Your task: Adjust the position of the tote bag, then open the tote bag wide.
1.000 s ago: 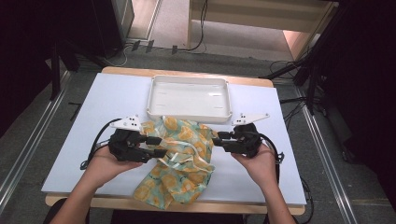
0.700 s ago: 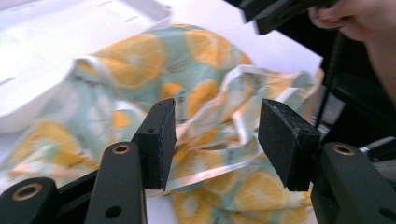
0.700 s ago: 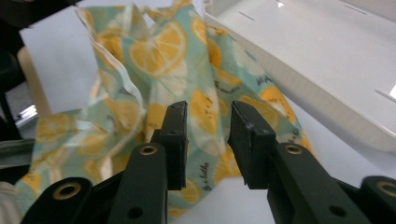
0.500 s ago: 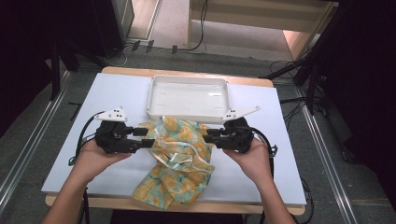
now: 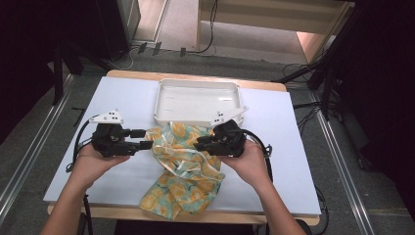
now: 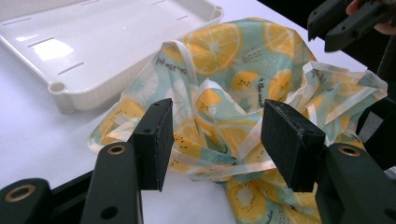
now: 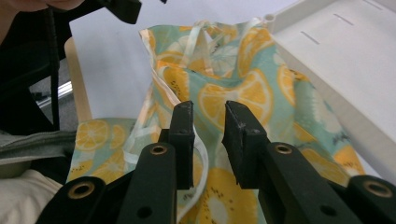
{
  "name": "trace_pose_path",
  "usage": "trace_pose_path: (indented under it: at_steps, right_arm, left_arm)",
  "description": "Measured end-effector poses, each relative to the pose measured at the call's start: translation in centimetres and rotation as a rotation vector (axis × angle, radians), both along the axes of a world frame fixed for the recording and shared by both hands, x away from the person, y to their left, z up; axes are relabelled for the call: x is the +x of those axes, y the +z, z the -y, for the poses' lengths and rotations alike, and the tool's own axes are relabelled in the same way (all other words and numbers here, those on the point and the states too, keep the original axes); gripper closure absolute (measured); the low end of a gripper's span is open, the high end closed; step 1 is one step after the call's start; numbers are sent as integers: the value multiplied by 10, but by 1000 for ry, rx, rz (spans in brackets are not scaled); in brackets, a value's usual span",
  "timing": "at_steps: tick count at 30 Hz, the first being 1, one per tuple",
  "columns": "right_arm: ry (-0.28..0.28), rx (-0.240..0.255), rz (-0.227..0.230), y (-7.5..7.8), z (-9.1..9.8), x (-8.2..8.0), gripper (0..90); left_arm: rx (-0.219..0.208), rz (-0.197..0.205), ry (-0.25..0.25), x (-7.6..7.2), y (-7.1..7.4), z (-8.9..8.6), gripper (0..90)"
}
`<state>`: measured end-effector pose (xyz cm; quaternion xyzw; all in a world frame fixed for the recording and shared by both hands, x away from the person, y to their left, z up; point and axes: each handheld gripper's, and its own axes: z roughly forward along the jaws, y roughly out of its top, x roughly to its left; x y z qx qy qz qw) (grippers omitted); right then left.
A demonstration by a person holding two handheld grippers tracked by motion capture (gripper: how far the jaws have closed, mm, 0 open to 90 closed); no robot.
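A thin cloth (image 5: 185, 169) printed with orange and kiwi slices lies crumpled on the white table top (image 5: 284, 161), its lower end hanging over the near edge. My left gripper (image 5: 145, 140) lies level at the cloth's left edge. In the left gripper view its jaws (image 6: 219, 142) stand wide open, with the cloth (image 6: 224, 88) and its cream ribbon trim beyond them and nothing pressed. My right gripper (image 5: 199, 145) is over the cloth's upper right part. Its jaws (image 7: 208, 135) have just been closing to a narrow gap; the cloth (image 7: 243, 95) lies under them and the pads touch nothing.
An empty white plastic tray (image 5: 166, 100) stands just behind the cloth, its near rim touching the fabric. Cables trail from both grippers across the table. Dark stands and rails flank the table on the floor. Bare table lies to the far left and right.
My left gripper has drawn back leftward from over the cloth to its left edge. My right gripper has moved left onto the cloth and its jaws have narrowed.
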<state>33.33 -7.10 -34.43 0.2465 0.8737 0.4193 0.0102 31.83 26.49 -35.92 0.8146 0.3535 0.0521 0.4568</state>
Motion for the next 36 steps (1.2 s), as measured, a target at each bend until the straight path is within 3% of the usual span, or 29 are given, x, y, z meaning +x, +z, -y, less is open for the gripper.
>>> trace_pose_path:
  at_steps: [8, 20, 23, 24, 25, 26, 36]
  right_arm:
    - [37, -8, 0, -3, -12, -5, 688]
    - [52, -52, -3, -12, -31, -5, 643]
    - [46, -75, -17, -18, -34, -4, 690]
    - [44, -84, -14, -21, -34, -4, 789]
    - [44, -84, -14, -21, -34, -4, 789]
    - [40, -94, -1, -21, -33, -6, 885]
    - [6, -50, 9, -14, -10, -7, 900]
  left_arm:
    - [-4, -1, 28, 2, -4, -8, 440]
    - [-9, 9, 15, 1, -5, -16, 434]
    - [-1, 9, 27, 1, -5, -19, 434]
    - [-1, 10, 28, 1, -5, -19, 434]
    - [-2, 11, 26, 1, -5, -19, 434]
    - [-1, 13, 22, 1, -6, -18, 434]
    - [25, 16, 7, 1, -9, -10, 429]
